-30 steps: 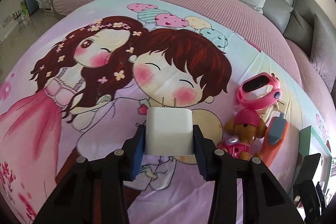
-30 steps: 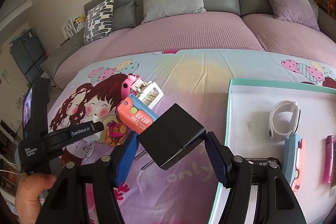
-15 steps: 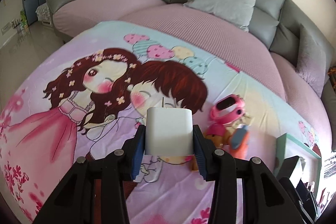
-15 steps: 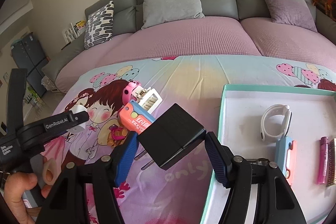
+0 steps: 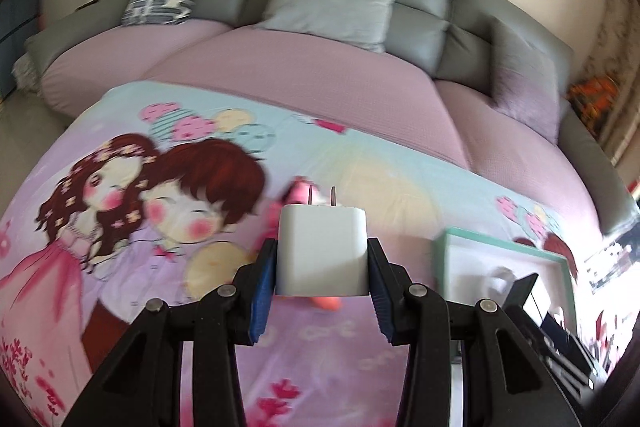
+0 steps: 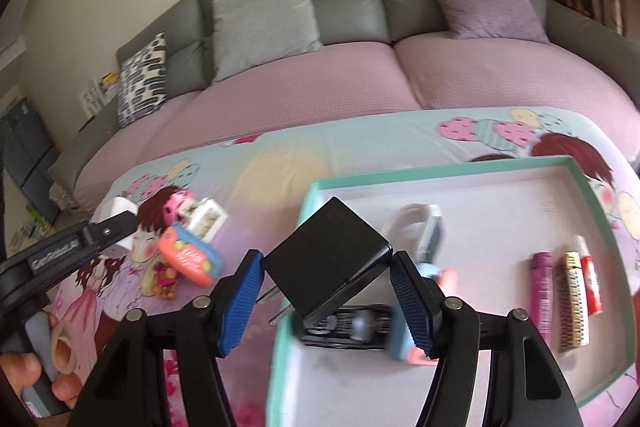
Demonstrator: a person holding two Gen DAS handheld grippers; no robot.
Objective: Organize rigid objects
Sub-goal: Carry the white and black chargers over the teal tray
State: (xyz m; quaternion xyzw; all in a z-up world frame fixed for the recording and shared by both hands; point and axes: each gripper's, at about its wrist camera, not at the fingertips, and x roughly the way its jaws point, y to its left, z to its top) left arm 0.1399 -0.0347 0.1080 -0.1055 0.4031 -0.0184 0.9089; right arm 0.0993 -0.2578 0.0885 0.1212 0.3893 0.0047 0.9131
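- On your left, your left claw (image 5: 322, 301) is gripping the white charger (image 5: 322, 253) with both blue pads pressing on its sides, and its prongs are pointing away from you. The claw is standing partly open, only as wide as the charger body.
- Compared with a second ago, this claw is sitting higher above the cartoon blanket (image 5: 132, 227) and is turning toward the right: the teal tray (image 5: 562, 261), which was only at the edge of the left view, is now coming well into it.
- In the middle, the leftover toys are lying in a small pile on the blanket: a pink watch (image 6: 176, 205), a white comb-like piece (image 6: 206, 219), an orange toy (image 6: 190, 259) and a small figure (image 6: 164, 281). They are waiting well apart from the tray, and they have not moved.
- On your right, your right claw (image 6: 326, 301) is holding the black charger (image 6: 326, 261) cornerwise, tilted, with its prongs pointing down to the left. The claw is standing fairly wide, with the pads on two opposite corners of the block.
- This claw was above the blanket beside the tray a second ago; now it is hanging over the left rim (image 6: 308, 203) of the tray, so the black charger is almost above the white floor inside.
- In my judgement both chargers are travelling to the tray together, and the black one is arriving first. The near left part of the tray floor is looking free; the far and right parts are taken by a white band (image 6: 416, 223), a black item (image 6: 348, 323) and some tubes (image 6: 542, 295).
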